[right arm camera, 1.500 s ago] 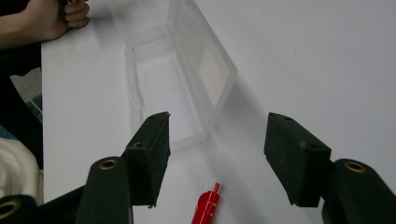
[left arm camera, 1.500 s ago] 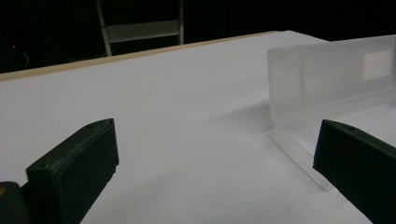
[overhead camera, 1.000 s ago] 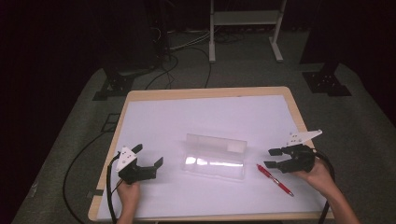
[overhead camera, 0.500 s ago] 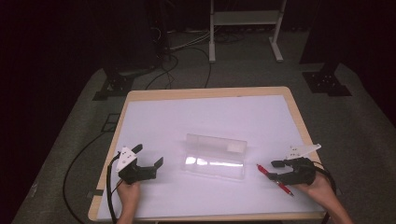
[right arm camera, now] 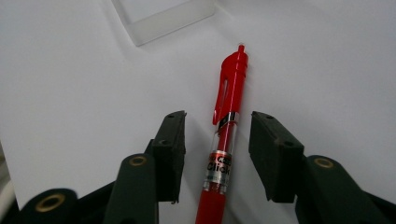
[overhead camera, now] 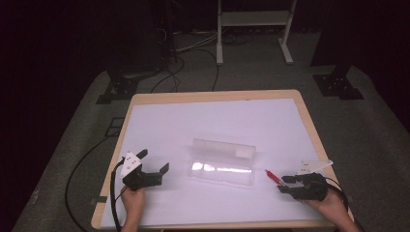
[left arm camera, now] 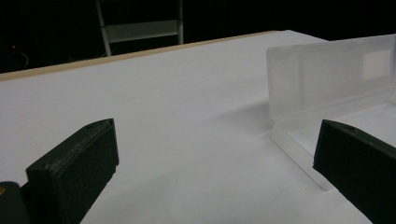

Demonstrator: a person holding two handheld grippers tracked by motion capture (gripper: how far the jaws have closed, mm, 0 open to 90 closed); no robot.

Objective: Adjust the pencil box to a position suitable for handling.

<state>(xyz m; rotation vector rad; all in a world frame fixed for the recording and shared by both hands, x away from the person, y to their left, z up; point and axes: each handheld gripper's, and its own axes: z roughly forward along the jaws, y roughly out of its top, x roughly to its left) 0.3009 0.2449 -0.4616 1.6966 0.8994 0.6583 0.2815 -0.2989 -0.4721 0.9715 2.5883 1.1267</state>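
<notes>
A red click pen (right arm camera: pixel 224 140) lies on the white table sheet (overhead camera: pixel 217 121), its clip end pointing at an open clear plastic case (overhead camera: pixel 222 162). My right gripper (right arm camera: pixel 218 119) is low over the pen with one jaw on either side of the barrel. Its jaws have just been closing, but a gap remains on both sides and the pads are off the pen. From above, the right gripper (overhead camera: pixel 285 184) sits at the front right with the pen's tip (overhead camera: pixel 272 176) poking out towards the case. My left gripper (overhead camera: pixel 154 161) rests open at the front left, the case (left arm camera: pixel 327 79) ahead of its right jaw.
The table has a wooden rim (overhead camera: pixel 309 121). Beyond it, on the dark carpet, are a white metal rack (overhead camera: pixel 254 19), loose cables (overhead camera: pixel 183 48) and black stand feet (overhead camera: pixel 338 82). A cable trails off the table's front left corner (overhead camera: pixel 113 193).
My right gripper has moved down and towards the near edge, settling over the pen, and its jaws have narrowed around it. The left gripper and the case have stayed put.
</notes>
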